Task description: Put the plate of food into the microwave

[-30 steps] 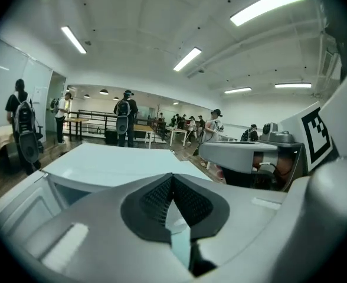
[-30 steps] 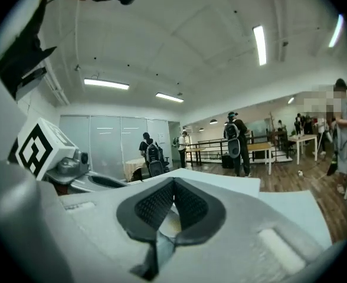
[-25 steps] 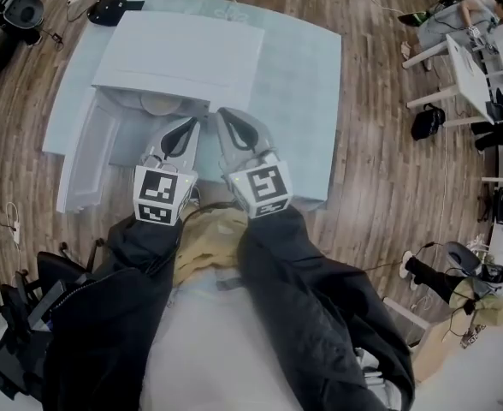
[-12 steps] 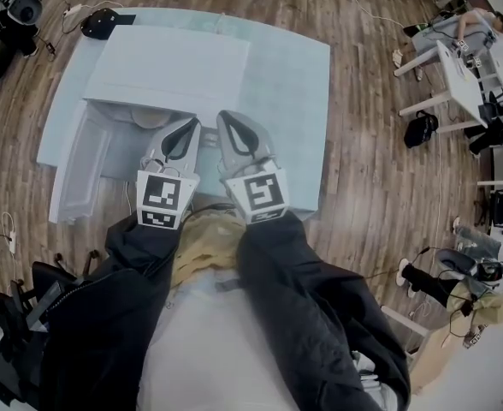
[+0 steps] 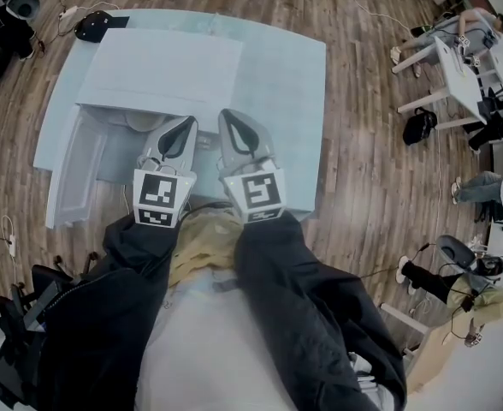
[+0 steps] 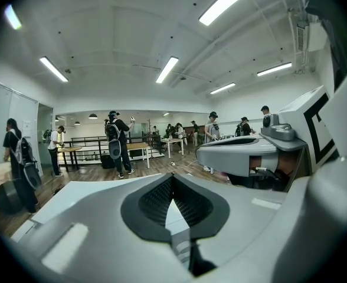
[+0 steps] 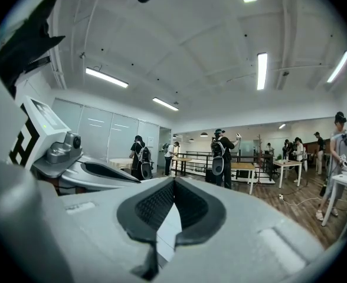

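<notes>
A white microwave (image 5: 157,71) stands on the pale blue table (image 5: 286,84), its door (image 5: 72,174) swung open toward the left front. In the opening, the pale rim of a plate (image 5: 140,120) shows just under the top edge; any food on it is hidden. My left gripper (image 5: 187,122) and right gripper (image 5: 226,115) are held side by side over the table's front part, right of the opening, tips pointing away from me. Both are shut with nothing between the pads (image 6: 172,178) (image 7: 173,184). Each gripper view looks out level across the room, past the other gripper (image 6: 244,155) (image 7: 85,173).
A black object (image 5: 91,26) lies at the table's far left corner. White desks (image 5: 461,62) and a black bag (image 5: 421,125) stand on the wooden floor to the right. Several people stand around the room. Cables trail on the floor at left.
The head view has drifted, so the microwave and table sit a little further left and up in the picture. Both grippers stay together, shut, in much the same place.
</notes>
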Demonstrator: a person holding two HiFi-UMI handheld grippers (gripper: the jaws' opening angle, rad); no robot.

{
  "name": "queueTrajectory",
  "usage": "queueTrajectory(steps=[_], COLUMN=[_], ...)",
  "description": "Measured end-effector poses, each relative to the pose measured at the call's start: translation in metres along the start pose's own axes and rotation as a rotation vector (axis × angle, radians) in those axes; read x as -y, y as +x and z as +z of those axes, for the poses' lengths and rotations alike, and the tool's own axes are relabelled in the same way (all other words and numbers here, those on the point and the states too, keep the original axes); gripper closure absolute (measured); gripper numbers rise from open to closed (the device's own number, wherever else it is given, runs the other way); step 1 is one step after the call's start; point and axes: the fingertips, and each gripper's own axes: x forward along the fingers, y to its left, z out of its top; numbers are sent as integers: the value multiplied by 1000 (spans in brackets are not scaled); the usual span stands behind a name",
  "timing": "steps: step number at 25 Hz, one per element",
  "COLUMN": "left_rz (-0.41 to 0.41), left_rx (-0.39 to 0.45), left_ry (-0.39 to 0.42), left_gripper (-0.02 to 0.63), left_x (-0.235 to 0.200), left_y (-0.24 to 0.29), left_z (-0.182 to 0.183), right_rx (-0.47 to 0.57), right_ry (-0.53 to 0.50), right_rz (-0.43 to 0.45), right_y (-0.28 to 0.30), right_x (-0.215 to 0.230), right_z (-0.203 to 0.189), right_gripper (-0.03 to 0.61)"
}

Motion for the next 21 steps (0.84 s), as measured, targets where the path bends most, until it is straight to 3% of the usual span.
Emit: queueTrajectory(steps=[21], left_rz=[28], left_rx=[-53], left_ry=[-29], left_gripper=[617], left_x=[-11], left_y=[-2], left_z=[-14], right_rx=[-41], right_ry=[-18], right_rz=[0], right_y=[8], right_x=[-5], right_z=[-9], right_gripper=[586])
